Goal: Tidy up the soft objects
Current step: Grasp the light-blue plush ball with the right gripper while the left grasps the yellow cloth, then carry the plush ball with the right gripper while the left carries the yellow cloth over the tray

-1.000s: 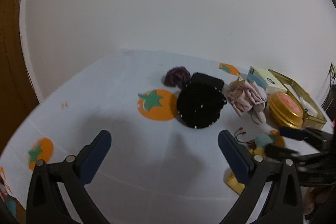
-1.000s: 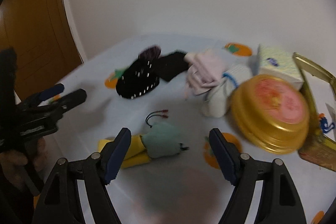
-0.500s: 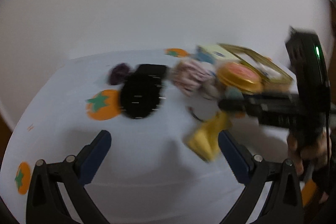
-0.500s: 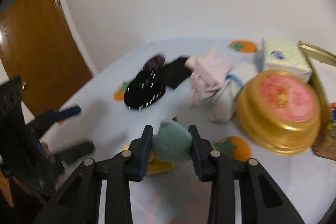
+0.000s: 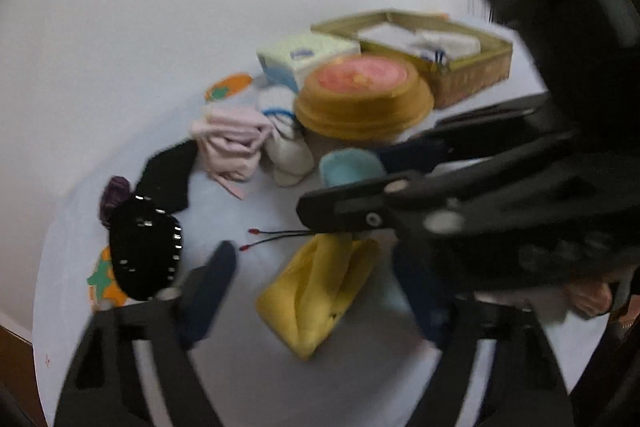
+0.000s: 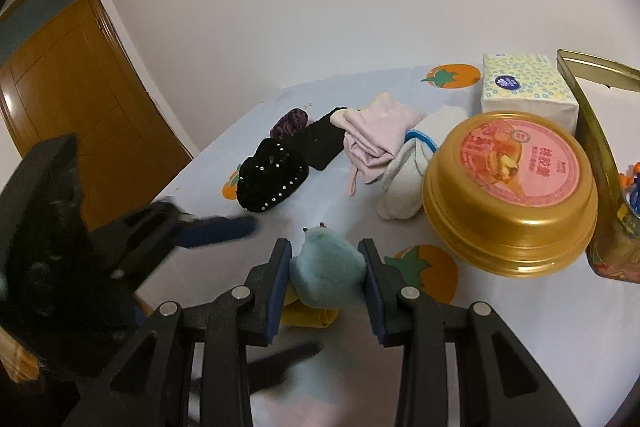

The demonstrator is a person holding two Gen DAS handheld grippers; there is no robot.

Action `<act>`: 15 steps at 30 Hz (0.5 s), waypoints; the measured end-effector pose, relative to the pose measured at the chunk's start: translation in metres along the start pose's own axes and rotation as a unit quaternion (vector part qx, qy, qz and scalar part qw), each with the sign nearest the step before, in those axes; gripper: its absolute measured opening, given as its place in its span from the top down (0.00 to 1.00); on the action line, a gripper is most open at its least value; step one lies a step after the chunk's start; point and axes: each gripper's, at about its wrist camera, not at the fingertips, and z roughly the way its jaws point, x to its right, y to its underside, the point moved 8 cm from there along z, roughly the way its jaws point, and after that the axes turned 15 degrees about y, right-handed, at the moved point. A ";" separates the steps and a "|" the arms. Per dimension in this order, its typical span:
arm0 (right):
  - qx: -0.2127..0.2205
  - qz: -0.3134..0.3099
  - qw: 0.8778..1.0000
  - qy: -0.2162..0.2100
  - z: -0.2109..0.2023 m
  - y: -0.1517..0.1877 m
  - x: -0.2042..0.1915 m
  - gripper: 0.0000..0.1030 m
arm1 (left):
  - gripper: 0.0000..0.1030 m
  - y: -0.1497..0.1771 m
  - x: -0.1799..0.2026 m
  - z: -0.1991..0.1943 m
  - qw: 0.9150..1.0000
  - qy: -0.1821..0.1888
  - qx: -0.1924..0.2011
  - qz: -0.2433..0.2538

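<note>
A soft toy with a pale green head (image 6: 328, 267) and a yellow body (image 5: 320, 291) hangs just above the table. My right gripper (image 6: 326, 255) is shut on the green head (image 5: 348, 167). My left gripper (image 5: 316, 267) reaches in from the left with its jaws closing around the yellow body, and a gap still shows beside the left finger (image 5: 212, 287). In the right wrist view, one blue left finger (image 6: 220, 229) is blurred at the left. Two thin red-tipped cords (image 5: 272, 237) trail from the toy.
Behind lie a black beaded piece (image 6: 272, 175), a purple scrunchie (image 6: 290, 121), black cloth (image 6: 320, 141), pink cloth (image 6: 376, 139) and a white sock (image 6: 408, 179). A gold tin (image 6: 516, 195), a tissue pack (image 6: 524, 91) and a gold box (image 5: 440, 67) stand at the right.
My right gripper closed on the green head and raised it. My left gripper swung across to the yellow body, rolled, and its jaws narrowed.
</note>
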 end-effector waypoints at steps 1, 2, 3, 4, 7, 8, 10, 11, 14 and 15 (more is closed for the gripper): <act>0.000 0.001 1.000 0.000 0.000 0.000 0.001 0.64 | 0.40 0.002 -0.002 0.007 1.000 0.001 -0.014 -0.010; -0.001 0.004 1.000 0.000 0.000 0.000 0.003 0.64 | 0.45 0.003 -0.004 0.009 1.000 0.009 -0.013 -0.019; -0.001 0.007 1.000 0.001 0.000 0.000 0.005 0.64 | 0.52 0.005 -0.006 0.010 0.999 0.031 -0.009 -0.036; 0.000 0.011 1.000 0.001 0.000 -0.001 0.008 0.64 | 0.58 0.006 -0.006 0.009 0.998 0.047 -0.006 -0.049; 0.006 0.016 1.000 0.001 -0.003 -0.003 0.013 0.64 | 0.71 0.010 -0.011 0.007 0.995 0.063 -0.003 -0.072; 0.011 0.018 1.000 -0.003 -0.005 -0.005 0.014 0.64 | 0.77 0.010 -0.011 0.006 0.995 0.061 -0.002 -0.074; 0.022 0.020 1.000 -0.010 -0.013 -0.006 0.015 0.64 | 0.80 0.011 -0.010 0.005 0.996 0.056 -0.002 -0.074; 0.032 0.018 0.999 -0.012 -0.018 -0.008 0.015 0.64 | 0.84 0.012 -0.009 0.005 0.996 0.053 -0.001 -0.075; 0.061 0.015 0.998 -0.013 -0.033 -0.014 0.017 0.64 | 0.85 0.013 -0.018 -0.002 0.995 0.035 0.011 -0.092; 0.071 0.013 0.997 -0.010 -0.037 -0.016 0.018 0.64 | 0.85 0.013 -0.022 -0.006 0.994 0.032 0.022 -0.105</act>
